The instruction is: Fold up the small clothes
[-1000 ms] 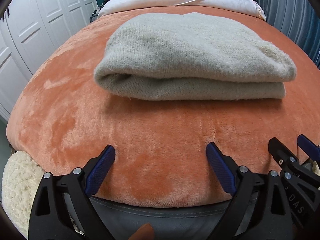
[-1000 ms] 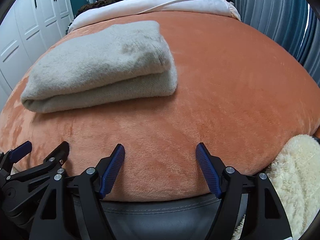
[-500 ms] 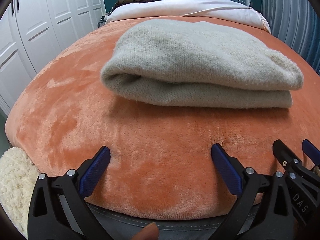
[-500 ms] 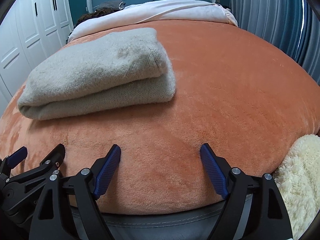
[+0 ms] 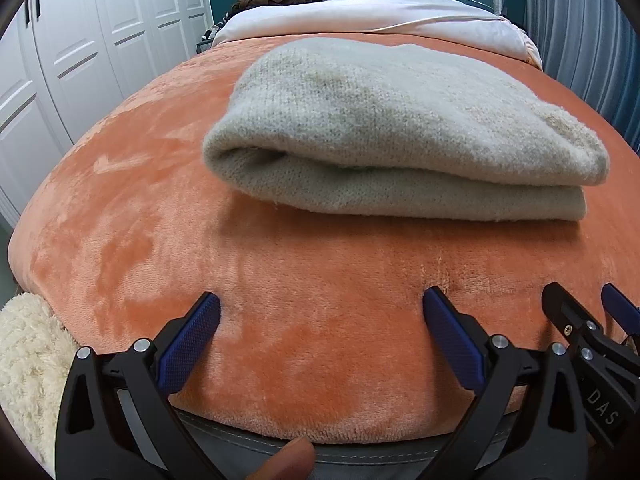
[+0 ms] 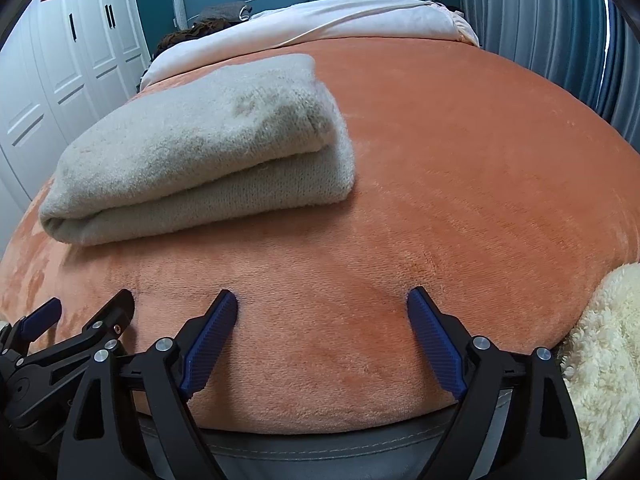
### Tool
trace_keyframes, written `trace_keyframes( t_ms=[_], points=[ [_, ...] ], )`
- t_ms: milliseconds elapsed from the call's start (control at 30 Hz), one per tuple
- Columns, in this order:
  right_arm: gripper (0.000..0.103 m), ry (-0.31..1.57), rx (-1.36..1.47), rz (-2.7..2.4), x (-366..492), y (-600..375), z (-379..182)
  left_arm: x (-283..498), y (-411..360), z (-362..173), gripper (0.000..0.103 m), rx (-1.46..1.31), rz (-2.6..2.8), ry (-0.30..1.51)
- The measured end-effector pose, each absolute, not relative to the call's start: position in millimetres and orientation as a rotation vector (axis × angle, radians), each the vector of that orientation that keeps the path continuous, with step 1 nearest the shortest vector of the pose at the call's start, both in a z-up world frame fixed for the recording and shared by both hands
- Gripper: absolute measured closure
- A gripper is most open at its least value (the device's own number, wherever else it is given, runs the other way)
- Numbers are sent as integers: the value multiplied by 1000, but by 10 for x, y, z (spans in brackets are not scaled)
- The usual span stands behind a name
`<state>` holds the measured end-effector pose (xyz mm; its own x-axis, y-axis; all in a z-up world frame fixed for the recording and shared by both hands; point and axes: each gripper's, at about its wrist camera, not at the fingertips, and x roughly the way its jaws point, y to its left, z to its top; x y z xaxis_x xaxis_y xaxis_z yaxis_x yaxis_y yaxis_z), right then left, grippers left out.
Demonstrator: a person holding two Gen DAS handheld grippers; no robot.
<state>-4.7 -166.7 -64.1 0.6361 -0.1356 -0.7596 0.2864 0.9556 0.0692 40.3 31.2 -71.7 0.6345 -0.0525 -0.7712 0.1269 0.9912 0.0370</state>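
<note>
While both tools sit low at the near edge of the bed, we log the following. Item one: our left gripper (image 5: 320, 320), jaws spread wide, holding nothing, blue pads pointing forward over the orange blanket (image 5: 120, 200); tips appear to rest on or just above the plush, we cannot tell which. A fingertip (image 5: 288, 460) shows beneath it at the bottom of the left wrist view. Item two: our right gripper (image 6: 322, 316), likewise spread wide and holding nothing, level and aimed up the bed; it sits just beside the left one, whose black frame shows at the lower left of the right wrist view. Item three: folded grey knit garment (image 5: 400, 128), doubled over in two layers, lying flat on the blanket ahead of the left gripper and ahead-left of the right, apart from both. Item four: cream fleece (image 6: 600, 360) at the near corner. Item five: white wardrobe doors (image 6: 80, 60) on the left.
</note>
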Motion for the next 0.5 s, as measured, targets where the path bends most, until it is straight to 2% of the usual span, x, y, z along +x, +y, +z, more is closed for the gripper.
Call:
trace_keyframes(
  t_ms=[500],
  points=[
    [16, 848, 189, -241, -36, -1695, -644, 408, 320, -719, 5, 90, -105, 877]
  ],
)
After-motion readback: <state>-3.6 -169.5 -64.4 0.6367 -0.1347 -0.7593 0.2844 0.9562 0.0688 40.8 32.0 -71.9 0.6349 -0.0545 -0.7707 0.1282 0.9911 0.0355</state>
